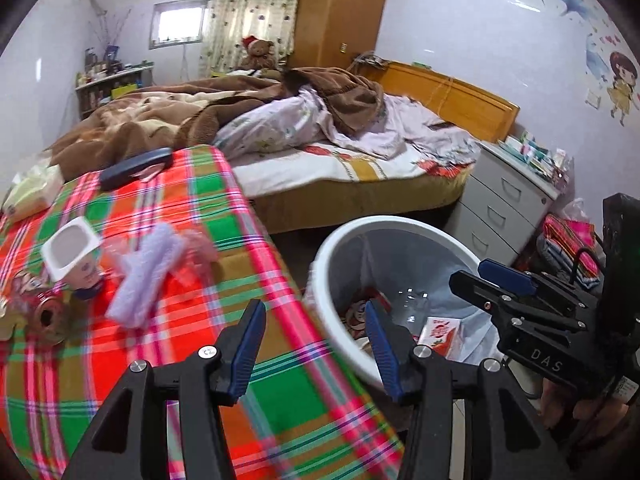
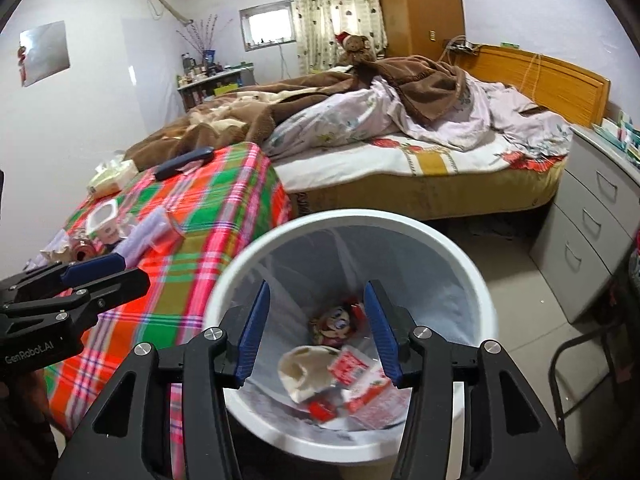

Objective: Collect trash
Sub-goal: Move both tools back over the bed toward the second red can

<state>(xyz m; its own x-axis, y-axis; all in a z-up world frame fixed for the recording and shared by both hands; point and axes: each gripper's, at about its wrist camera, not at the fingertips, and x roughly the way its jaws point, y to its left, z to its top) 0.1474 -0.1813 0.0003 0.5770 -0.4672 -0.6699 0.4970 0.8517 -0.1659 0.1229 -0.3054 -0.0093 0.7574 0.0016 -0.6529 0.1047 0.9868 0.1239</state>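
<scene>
Motion blur smears the purple wrapper (image 1: 146, 276) and the pink packet (image 1: 196, 250) beside it on the worktop (image 1: 248, 264); their print is illegible. The crushed can (image 1: 48, 318) is partly cut by the left edge. Bin (image 2: 476, 276) contents are blurred; the right tongs (image 2: 316, 332) mask part of them. Items on the far shelf (image 2: 208, 80) are too small to identify.

Daylit via window (image 1: 179, 24); fisheye-bent edges; perhaps motion-blurred tablecloth (image 1: 168, 280).
</scene>
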